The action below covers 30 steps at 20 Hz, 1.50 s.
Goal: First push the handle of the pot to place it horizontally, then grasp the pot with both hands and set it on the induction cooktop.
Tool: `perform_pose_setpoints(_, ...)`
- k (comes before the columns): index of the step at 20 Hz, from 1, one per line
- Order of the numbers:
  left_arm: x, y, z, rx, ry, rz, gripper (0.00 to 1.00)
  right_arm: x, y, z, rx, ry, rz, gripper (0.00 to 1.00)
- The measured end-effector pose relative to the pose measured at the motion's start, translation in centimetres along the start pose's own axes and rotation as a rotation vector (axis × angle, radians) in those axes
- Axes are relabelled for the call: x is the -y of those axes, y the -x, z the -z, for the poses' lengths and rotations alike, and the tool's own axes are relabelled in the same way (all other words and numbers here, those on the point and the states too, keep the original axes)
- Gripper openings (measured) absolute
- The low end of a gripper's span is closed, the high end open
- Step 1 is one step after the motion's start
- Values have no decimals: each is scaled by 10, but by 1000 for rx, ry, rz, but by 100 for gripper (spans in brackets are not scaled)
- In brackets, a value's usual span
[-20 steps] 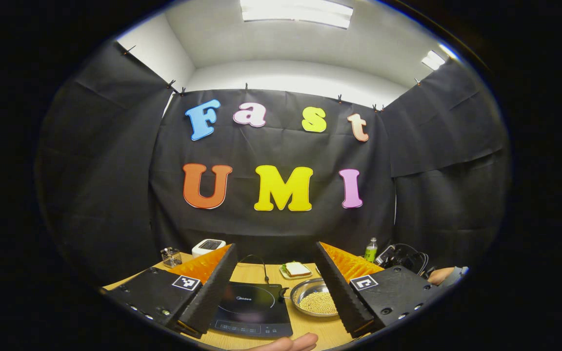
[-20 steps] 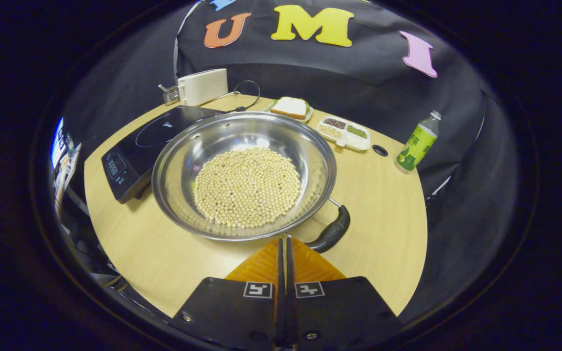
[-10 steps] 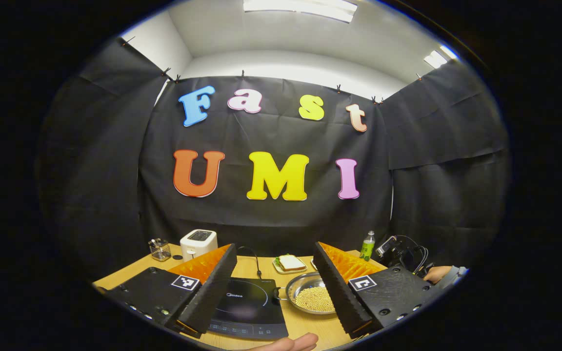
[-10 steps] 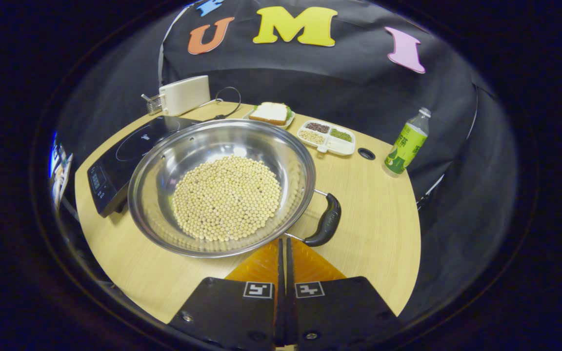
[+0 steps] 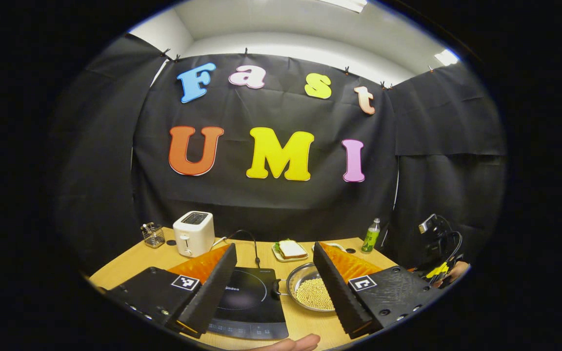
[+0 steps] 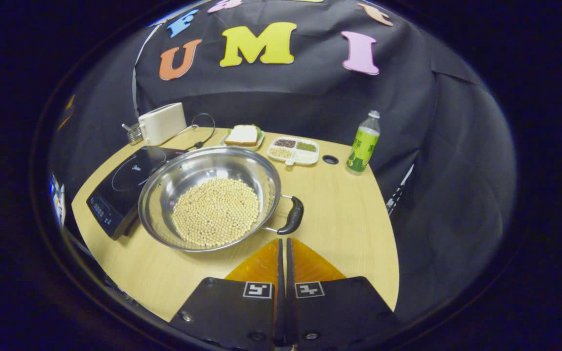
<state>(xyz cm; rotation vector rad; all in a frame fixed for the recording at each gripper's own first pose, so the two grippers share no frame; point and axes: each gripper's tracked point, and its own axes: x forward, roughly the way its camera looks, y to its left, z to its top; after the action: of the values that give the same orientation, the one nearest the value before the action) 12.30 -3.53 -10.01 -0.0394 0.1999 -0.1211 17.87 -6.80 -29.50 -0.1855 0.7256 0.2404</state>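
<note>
We judge the handle-pushing step to be about finished. The pot [image 6: 210,200], holding pale beans [image 6: 216,211], sits just ahead of our right claw [image 6: 282,253], whose fingers are pressed together with nothing between them. The near handle [image 6: 292,215] lies ahead and slightly right of those fingertips, apart from them; from here we cannot tell if it is quite level.

Our left claw [image 5: 275,282] is spread wide and empty. Between its fingers we see the cooktop [image 5: 247,304] close in front, with the pot [image 5: 310,292] just beside it to the right.

The next move calls for opening the right claw, bringing each claw to its own side of the pot, closing on both handles, and lifting evenly so no beans spill.

The table [image 6: 354,214] is pale wood. Beyond the pot stand a toaster [image 6: 162,123], a sandwich [image 6: 243,135], a divided tray [image 6: 293,150] and a bottle [image 6: 363,145] against the black cloth wall.
</note>
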Motion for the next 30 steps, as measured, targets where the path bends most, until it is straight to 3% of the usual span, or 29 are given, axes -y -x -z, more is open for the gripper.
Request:
perform_pose_setpoints(2,7,-11,15,-47,12,15,95,2,15,-17,71,-12,13,2)
perform_pose_setpoints(4,8,-24,29,-92,9,12,95,2,26,-26,105,-36,17,17)
perform_pose_setpoints(5,8,-32,38,-113,5,6,95,2,29,-31,122,-37,21,18)
perform_pose_setpoints(6,7,-40,44,-134,3,2,95,6,32,-37,138,-36,41,31)
perform_pose_setpoints(7,9,-48,53,-156,4,5,95,7,35,-42,156,-35,47,32)
perform_pose_setpoints(9,11,-64,71,-207,2,10,95,6,36,-45,163,-44,46,47)
perform_pose_setpoints(10,9,-72,80,-234,-9,2,95,5,35,-46,159,-48,41,68)
perform_pose_setpoints(12,4,-89,104,-301,-24,-3,96,11,28,-48,151,-51,58,78)
perform_pose_setpoints(14,5,-104,129,-376,-26,0,96,11,20,-50,141,-58,62,82)
perform_pose_setpoints(21,-1,-151,204,-583,-14,-11,96,8,-38,-41,45,-145,26,82)
perform_pose_setpoints(30,1,-176,244,-718,24,-4,95,8,-83,-27,-29,-215,-9,81)
